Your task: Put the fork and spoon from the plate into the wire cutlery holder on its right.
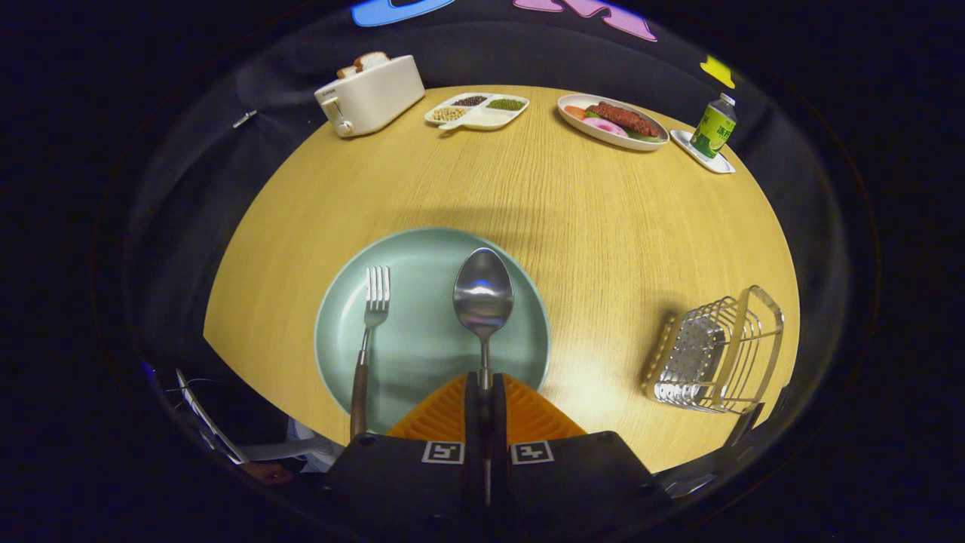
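Low in the middle of the frame, the spoon (483, 298) has its handle pinched between the two fingers of the tool (485, 388), which are closed on it, while its bowl lies ahead of them over the green plate (422, 249). Left of it on the same plate lies the fork (369, 332), tines pointing away. At lower right on the counter (603, 226) stands the wire cutlery holder (716, 354), well apart from the plate, and a toaster (369, 94) sits at upper left.
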Demonstrator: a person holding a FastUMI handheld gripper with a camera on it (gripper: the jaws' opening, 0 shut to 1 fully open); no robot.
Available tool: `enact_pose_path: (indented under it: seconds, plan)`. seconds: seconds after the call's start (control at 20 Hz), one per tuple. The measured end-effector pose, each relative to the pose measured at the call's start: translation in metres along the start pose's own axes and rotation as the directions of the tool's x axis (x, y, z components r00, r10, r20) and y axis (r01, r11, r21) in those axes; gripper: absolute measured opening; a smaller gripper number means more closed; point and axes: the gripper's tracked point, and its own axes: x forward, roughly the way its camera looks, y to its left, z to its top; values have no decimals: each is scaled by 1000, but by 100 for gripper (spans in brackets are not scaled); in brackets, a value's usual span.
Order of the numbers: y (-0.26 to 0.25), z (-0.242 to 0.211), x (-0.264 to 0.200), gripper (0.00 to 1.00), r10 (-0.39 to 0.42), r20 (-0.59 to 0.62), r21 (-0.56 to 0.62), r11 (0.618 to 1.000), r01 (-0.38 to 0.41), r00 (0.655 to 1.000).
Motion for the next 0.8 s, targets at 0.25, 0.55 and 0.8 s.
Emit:
enact_pose_path:
  seconds: [0.25, 0.55, 0.8]
  plan:
    - [-46, 10, -82, 8, 58, 21, 23, 998, -59, 998]
    - [-136, -17, -117, 8, 40, -157, 68, 997, -30, 987]
    - [-177, -41, -111, 8, 52, -356, 109, 994, -13, 933]
